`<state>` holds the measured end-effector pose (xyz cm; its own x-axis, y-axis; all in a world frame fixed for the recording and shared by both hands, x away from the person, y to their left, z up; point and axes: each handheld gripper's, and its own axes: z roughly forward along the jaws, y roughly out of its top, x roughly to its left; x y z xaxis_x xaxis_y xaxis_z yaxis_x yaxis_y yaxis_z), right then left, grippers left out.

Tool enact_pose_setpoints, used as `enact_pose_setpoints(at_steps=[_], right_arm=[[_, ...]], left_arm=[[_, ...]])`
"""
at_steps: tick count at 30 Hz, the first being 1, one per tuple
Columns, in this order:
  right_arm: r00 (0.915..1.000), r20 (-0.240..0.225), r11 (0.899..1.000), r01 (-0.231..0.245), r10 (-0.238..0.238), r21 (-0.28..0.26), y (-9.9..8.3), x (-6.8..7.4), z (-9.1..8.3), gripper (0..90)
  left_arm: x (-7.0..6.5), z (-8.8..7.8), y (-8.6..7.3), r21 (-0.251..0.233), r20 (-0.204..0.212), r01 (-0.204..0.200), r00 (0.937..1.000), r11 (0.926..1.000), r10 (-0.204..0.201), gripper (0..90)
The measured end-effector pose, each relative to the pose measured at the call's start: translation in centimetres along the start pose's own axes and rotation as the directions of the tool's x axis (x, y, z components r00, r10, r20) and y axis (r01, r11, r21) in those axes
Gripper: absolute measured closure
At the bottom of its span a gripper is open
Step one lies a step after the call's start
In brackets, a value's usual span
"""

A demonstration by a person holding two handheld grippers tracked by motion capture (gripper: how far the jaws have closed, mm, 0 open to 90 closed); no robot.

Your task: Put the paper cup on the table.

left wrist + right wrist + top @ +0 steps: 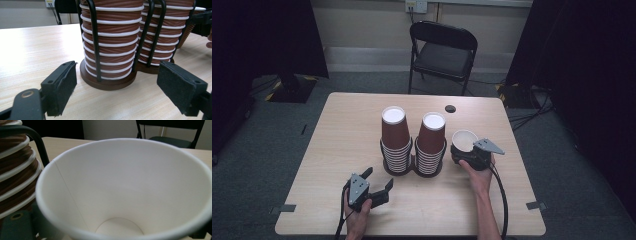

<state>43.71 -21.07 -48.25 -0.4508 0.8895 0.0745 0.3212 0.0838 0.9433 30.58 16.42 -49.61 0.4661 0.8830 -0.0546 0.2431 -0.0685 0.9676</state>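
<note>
The right gripper has its jaws clenched on a light, easily crushed paper cup, best held gently near its stiffer rim, while the left gripper waits with jaws released.

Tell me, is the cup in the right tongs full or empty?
Empty. The right gripper view looks into the cup down to its bare white bottom.

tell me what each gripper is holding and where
The right gripper holds a single paper cup by its lower wall, mouth up. The left gripper holds nothing.
</note>
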Motion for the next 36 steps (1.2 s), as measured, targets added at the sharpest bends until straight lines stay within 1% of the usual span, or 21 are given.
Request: enact_pose_setpoints(at_steps=[1, 2, 5, 7, 8, 10, 11, 12, 13, 14, 16, 18, 20, 22, 25, 26, 28, 29, 33, 36], right_arm=[[1.0, 0.0, 1.0, -0.004, 0.004, 0.017, -0.1, -0.1, 0.0, 10.3], [1.0, 0.002, 0.999, 0.008, -0.008, 0.031, -0.1, -0.1, 0.0, 11.1], [1.0, 0.005, 0.998, 0.0, -0.001, 0.057, -0.2, -0.1, 0.1, 11.8], [0.9999, 0.007, 0.997, -0.011, 0.01, 0.07, -0.3, -0.2, 0.2, 12.3], [0.9998, 0.004, 0.996, -0.02, 0.019, 0.09, -0.4, -0.3, 0.3, 12.5], [0.9998, 0.004, 0.995, -0.02, 0.02, 0.093, -0.4, -0.3, 0.2, 12.4], [0.9999, 0.006, 0.995, -0.016, 0.015, 0.098, -0.4, -0.3, 0.2, 12.8], [0.9999, 0.013, 0.994, -0.008, 0.007, 0.111, -0.4, -0.2, 0.1, 13.0], [1.0, 0.01, 0.992, -0.003, 0.002, 0.123, -0.5, -0.2, 0.2, 13.1], [0.9999, 0.013, 0.991, 0.005, -0.007, 0.135, -0.6, -0.3, 0.3, 13.1], [0.9999, 0.009, 0.988, -0.008, 0.006, 0.156, -0.7, -0.3, 0.4, 13.4], [0.9999, 0.012, 0.986, 0.005, -0.007, 0.168, -0.8, -0.1, 0.4, 13.4], [1.0, 0.006, 0.984, -0.003, 0.002, 0.176, -0.9, -0.2, 0.4, 13.4], [0.9999, 0.014, 0.983, -0.004, 0.001, 0.185, -0.9, -0.1, 0.3, 13.3], [0.9998, 0.02, 0.982, -0.003, 0.0, 0.187, -0.9, 0.1, -0.1, 13.1], [0.9997, 0.025, 0.981, -0.011, 0.006, 0.195, -0.9, 0.2, -0.1, 13.1], [0.9997, 0.024, 0.978, -0.006, 0.001, 0.211, -1.0, 0.3, -0.1, 13.1], [0.9997, 0.025, 0.977, -0.002, -0.003, 0.211, -1.1, 0.4, -0.1, 13.1], [0.9996, 0.028, 0.977, -0.009, 0.003, 0.214, -1.1, 0.5, -0.3, 13.3], [0.9991, 0.035, 0.981, -0.03, 0.024, 0.191, -1.4, 0.4, -0.8, 13.3]], left_arm=[[0.0, 0.0, 0.0, 0.004, 0.001, -0.001, 1.0, 1.0, 0.001, 16.1], [0.0, 0.1, 0.0, 0.008, 0.004, -0.004, 1.0, 1.0, 0.004, 16.1], [0.0, 0.1, 0.0, 0.006, 0.003, -0.004, 1.0, 1.0, 0.004, 16.0], [-0.1, 0.1, 0.0, 0.006, 0.001, -0.005, 1.0, 1.0, 0.005, 16.0], [-0.1, 0.1, 0.0, 0.006, 0.0, -0.005, 1.0, 1.0, 0.005, 16.1], [0.0, 0.1, 0.0, 0.007, -0.001, -0.005, 1.0, 1.0, 0.005, 16.0], [0.0, 0.1, 0.0, 0.009, -0.003, -0.01, 0.9999, 0.9999, 0.01, 16.0], [0.0, 0.1, 0.0, 0.011, 0.004, -0.007, 1.0, 0.9999, 0.006, 16.0], [0.0, 0.1, 0.0, 0.011, 0.006, -0.006, 1.0, 0.9999, 0.006, 15.9], [-0.1, 0.1, 0.1, 0.012, 0.002, -0.009, 1.0, 0.9999, 0.009, 15.8], [-0.1, 0.1, 0.1, 0.013, 0.001, -0.013, 0.9999, 0.9998, 0.013, 15.7], [-0.1, 0.1, 0.0, 0.009, -0.009, -0.013, 0.9999, 0.9999, 0.013, 15.6], [-0.2, 0.0, 0.0, 0.003, -0.016, -0.011, 0.9998, 0.9999, 0.011, 15.6], [-0.2, 0.0, 0.0, 0.006, -0.02, -0.019, 0.9996, 0.9998, 0.019, 15.7], [-0.3, 0.1, 0.0, 0.009, -0.024, -0.015, 0.9996, 0.9999, 0.015, 15.7], [-0.2, 0.1, 0.0, 0.011, -0.025, -0.011, 0.9996, 0.9999, 0.012, 15.7], [-0.2, 0.1, 0.1, 0.015, -0.022, -0.009, 0.9997, 0.9999, 0.009, 15.7], [-0.2, 0.1, 0.1, 0.013, -0.023, -0.006, 0.9997, 0.9999, 0.007, 15.7], [-0.1, 0.1, 0.1, 0.012, -0.024, -0.006, 0.9997, 0.9999, 0.007, 15.7], [-0.1, 0.1, 0.1, 0.016, -0.017, -0.005, 0.9998, 0.9999, 0.005, 15.7]])
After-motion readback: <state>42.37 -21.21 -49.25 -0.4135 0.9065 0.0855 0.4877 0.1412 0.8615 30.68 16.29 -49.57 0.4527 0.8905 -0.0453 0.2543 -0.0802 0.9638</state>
